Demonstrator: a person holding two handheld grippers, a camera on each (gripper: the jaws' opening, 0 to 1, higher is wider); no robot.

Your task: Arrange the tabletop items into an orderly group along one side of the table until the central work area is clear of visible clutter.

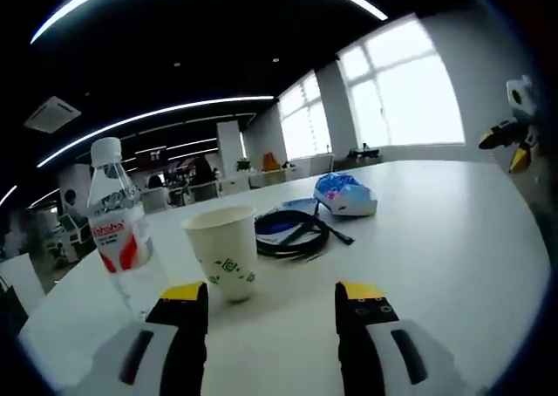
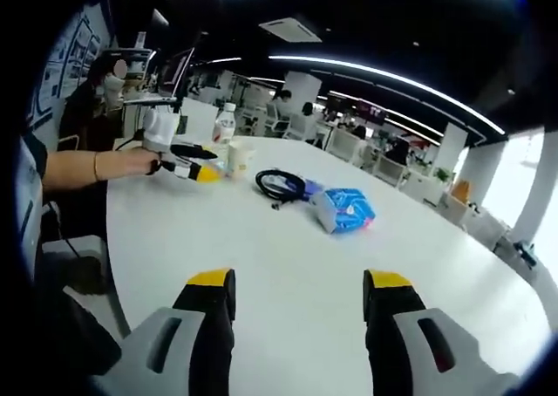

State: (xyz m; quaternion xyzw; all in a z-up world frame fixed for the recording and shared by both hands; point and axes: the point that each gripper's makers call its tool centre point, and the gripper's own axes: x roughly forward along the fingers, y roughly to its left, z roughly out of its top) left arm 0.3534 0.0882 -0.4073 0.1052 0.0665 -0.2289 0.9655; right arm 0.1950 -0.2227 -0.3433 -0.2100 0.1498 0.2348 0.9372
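Left tool (image 1: 272, 300): jaws wide apart, nothing between them, yellow tips low over the white desk (image 1: 453, 239). Paper cup (image 1: 222, 252) stands upright just ahead of the left jaw, close but apart from it. Can't tell what's in the cup, rim hides the inside.

Water bottle (image 1: 118, 226) w/ red label and white cap stands upright beside the cup, near the desk's edge on that side. Behind the cup: black coiled cable (image 1: 292, 233) lying flat, resting on something blue, poss. a sheet or mat. Blue-and-white packet (image 1: 346, 195) just past the cable.

Right tool (image 2: 299, 296): jaws spread wide, holding nothing, over bare desk (image 2: 296, 256). Lots of open room ahead of it and out to the far curved edge. In the right gripper view the left tool (image 2: 202, 164) sits at the far corner in a person's hand (image 2: 135, 162), tips next to the cup (image 2: 239, 159) and bottle (image 2: 224, 134). Cable (image 2: 280, 185) and packet (image 2: 343, 209) lie near mid-desk, close together, well apart from the right tool.

In the left gripper view the right tool (image 1: 514, 143) shows at the far right edge.
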